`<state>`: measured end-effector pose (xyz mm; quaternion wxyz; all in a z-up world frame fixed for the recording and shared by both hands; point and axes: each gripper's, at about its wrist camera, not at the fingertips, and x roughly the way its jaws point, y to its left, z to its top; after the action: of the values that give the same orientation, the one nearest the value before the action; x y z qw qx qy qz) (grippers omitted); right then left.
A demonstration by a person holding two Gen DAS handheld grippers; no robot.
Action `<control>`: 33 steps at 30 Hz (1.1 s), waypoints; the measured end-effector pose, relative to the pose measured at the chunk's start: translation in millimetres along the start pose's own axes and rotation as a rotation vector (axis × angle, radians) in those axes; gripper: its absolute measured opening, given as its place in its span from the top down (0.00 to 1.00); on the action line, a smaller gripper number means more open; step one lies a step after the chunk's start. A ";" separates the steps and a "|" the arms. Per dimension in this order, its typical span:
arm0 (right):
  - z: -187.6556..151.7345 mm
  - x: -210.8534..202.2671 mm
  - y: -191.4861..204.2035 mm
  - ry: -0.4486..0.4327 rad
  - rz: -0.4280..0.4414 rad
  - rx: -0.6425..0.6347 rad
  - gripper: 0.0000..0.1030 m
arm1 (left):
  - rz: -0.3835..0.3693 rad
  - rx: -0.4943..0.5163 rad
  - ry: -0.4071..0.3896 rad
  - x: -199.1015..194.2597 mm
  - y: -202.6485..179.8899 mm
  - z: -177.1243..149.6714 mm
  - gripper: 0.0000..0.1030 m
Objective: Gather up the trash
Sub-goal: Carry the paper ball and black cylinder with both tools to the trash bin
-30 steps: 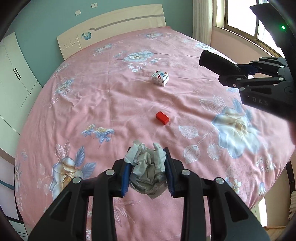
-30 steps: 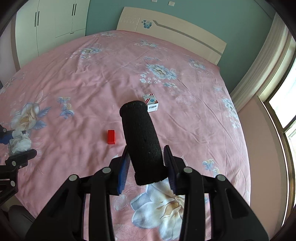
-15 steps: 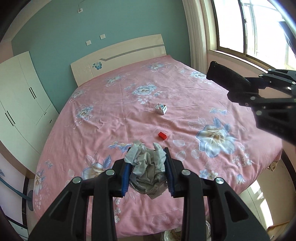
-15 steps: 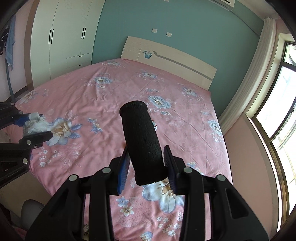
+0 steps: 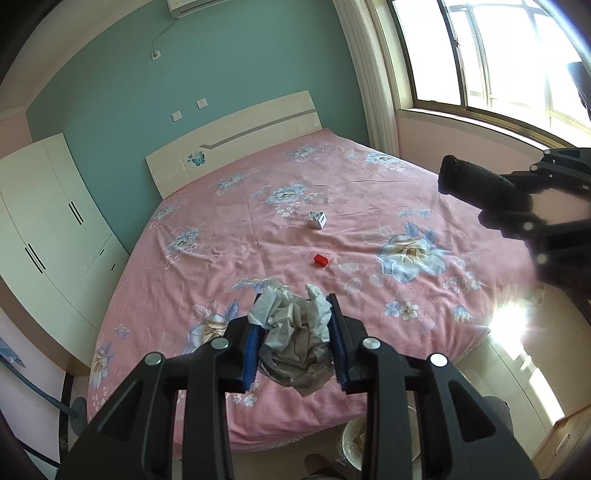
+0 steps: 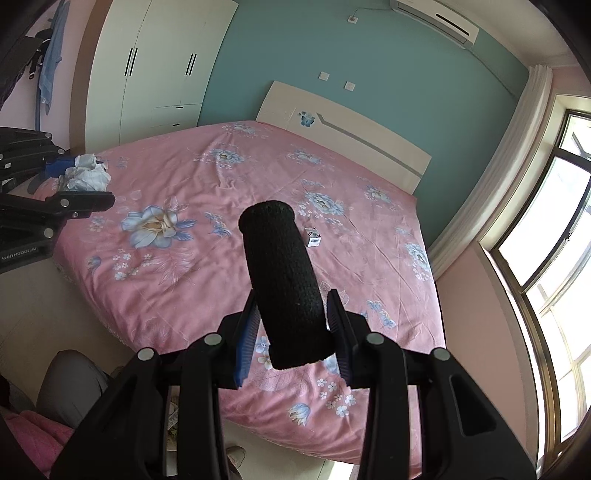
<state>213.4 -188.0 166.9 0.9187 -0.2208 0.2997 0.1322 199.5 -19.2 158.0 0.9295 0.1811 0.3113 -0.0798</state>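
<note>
You are holding soft, light crumpled paper (image 5: 295, 332) in the left gripper (image 5: 295, 338) jaws, and a squashy foam roll (image 6: 286, 288) mid-length in the right gripper (image 6: 291, 328) jaws.

You are looking at a bedroom with a teal wall (image 5: 110, 92) behind a cream headboard (image 5: 236, 133) that bears a blue butterfly motif. The bed (image 5: 258, 229) wears a pink floral cover. A white wardrobe (image 5: 48, 229) with dark slot handles stands along the pink side wall. An air conditioner (image 6: 436, 14) hangs high on the teal wall, above two wall switches (image 6: 336, 81). A large window (image 5: 498, 55) with a cream curtain (image 5: 373, 74) lets sunlight glare onto the pale floor (image 5: 517, 350).
</note>
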 end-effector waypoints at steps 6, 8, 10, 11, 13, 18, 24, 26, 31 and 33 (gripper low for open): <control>-46.4 -1.5 27.4 0.046 0.048 -0.004 0.63 | -0.040 0.020 0.038 1.9 -12.3 -46.0 0.66; -59.2 6.3 37.4 0.073 0.066 -0.008 0.63 | -0.052 0.025 0.065 9.4 -15.8 -61.0 0.66; -71.5 17.9 49.5 0.100 0.088 -0.019 0.63 | -0.061 0.025 0.099 20.1 -18.3 -75.1 0.66; -77.9 24.6 54.5 0.116 0.101 -0.022 0.63 | -0.066 0.022 0.117 25.8 -19.5 -82.5 0.66; -89.9 39.7 64.1 0.148 0.128 -0.027 0.63 | -0.078 0.020 0.153 37.5 -22.6 -97.0 0.66; -118.4 79.9 84.1 0.222 0.187 -0.018 0.63 | -0.108 0.017 0.236 71.4 -32.4 -129.3 0.66; -151.6 123.1 104.7 0.318 0.237 -0.014 0.63 | -0.158 0.010 0.357 120.2 -49.7 -169.4 0.66; -162.6 135.0 111.1 0.351 0.259 -0.011 0.63 | -0.177 0.000 0.395 135.0 -53.9 -181.9 0.66; -189.3 159.6 129.5 0.418 0.297 -0.016 0.63 | -0.218 -0.015 0.462 162.6 -63.1 -206.7 0.66; -200.1 170.1 136.9 0.442 0.309 -0.018 0.63 | -0.224 -0.013 0.482 171.3 -66.5 -214.9 0.66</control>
<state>197.1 -147.4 -126.0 0.7977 -0.2042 0.5221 0.2221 199.9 -3.6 -124.3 0.8152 0.1534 0.5421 -0.1346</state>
